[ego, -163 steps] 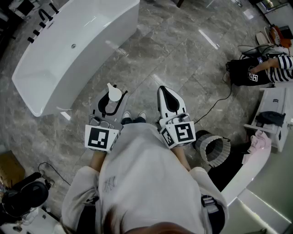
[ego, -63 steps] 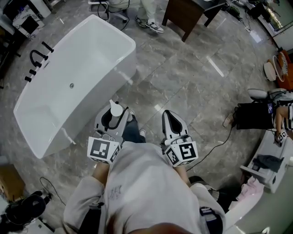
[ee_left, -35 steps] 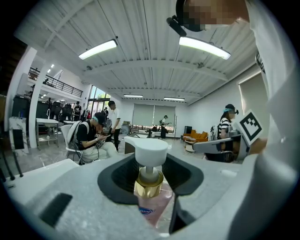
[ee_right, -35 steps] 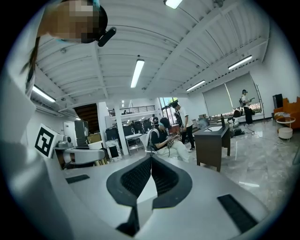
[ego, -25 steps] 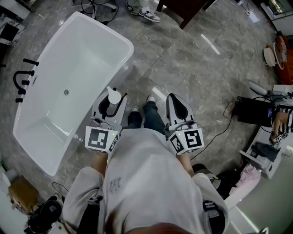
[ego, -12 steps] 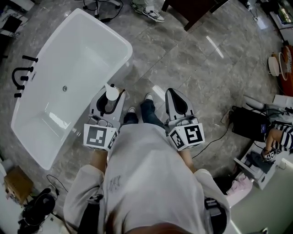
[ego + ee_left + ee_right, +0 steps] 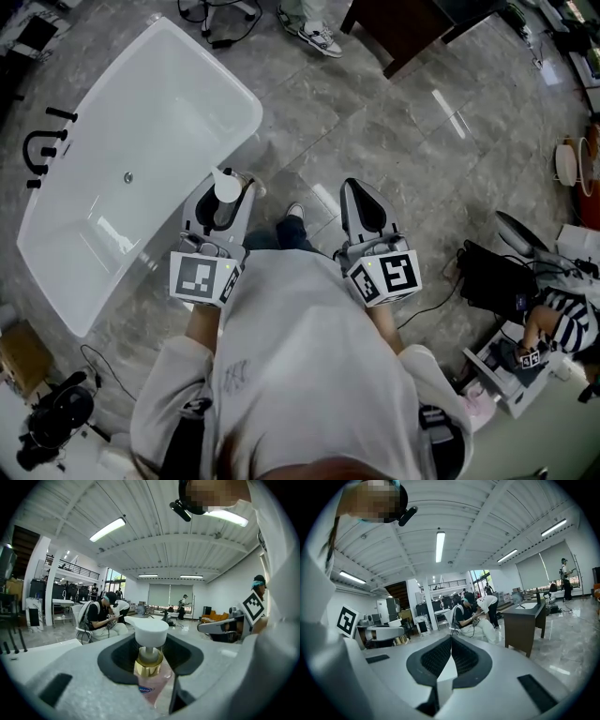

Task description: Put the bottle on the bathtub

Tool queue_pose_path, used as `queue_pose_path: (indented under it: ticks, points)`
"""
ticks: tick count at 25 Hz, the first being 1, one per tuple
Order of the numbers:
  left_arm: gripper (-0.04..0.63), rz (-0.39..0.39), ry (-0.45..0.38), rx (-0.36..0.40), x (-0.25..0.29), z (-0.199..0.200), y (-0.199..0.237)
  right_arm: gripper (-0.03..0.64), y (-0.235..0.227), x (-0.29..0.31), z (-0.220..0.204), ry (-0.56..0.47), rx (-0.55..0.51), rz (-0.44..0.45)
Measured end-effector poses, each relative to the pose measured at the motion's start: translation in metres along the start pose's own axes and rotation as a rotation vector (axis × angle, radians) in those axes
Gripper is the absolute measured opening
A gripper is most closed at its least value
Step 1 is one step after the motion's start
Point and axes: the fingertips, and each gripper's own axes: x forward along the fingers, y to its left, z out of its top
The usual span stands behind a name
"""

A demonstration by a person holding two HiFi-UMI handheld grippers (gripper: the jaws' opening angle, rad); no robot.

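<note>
Pink pump bottle (image 7: 150,667), gold collar (white head)

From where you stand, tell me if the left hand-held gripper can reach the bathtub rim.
Probably yes: the left hand-held gripper, holding the bottle, is close beside the bathtub rim, with only bare floor between.

The bathtub (image 7: 239,89) rim stands just beside the left claw (image 7: 223,192); the floor (image 7: 375,141) ahead lies open.
</note>
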Motion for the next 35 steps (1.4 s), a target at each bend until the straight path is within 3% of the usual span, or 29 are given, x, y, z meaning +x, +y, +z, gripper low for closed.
queue_pose_path:
  ticks: [11,18,23,28,35]
  points:
    - [0.164,-0.034,0.019,-0.01,0.025,0.0,-0.017,0.009,-0.026,0.001,0.003,0.006,0.026,-0.017]
    - [0.164,-0.079,0.014,0.033,-0.016,0.001,-0.033,0.009,0.009,-0.047,0.002,-0.024,0.029,-0.062]
    - [0.164,-0.128,0.058,0.05,0.012,-0.008,-0.01,0.009,0.008,-0.025,0.005,-0.001,0.053,-0.101]
    - [0.164,-0.166,0.102,0.029,0.074,-0.052,0.02,0.009,-0.019,0.028,-0.012,0.044,0.071,-0.139]
    - [0.164,-0.217,0.188,0.015,0.128,-0.118,0.031,0.009,-0.047,0.065,-0.041,0.08,0.097,-0.176]
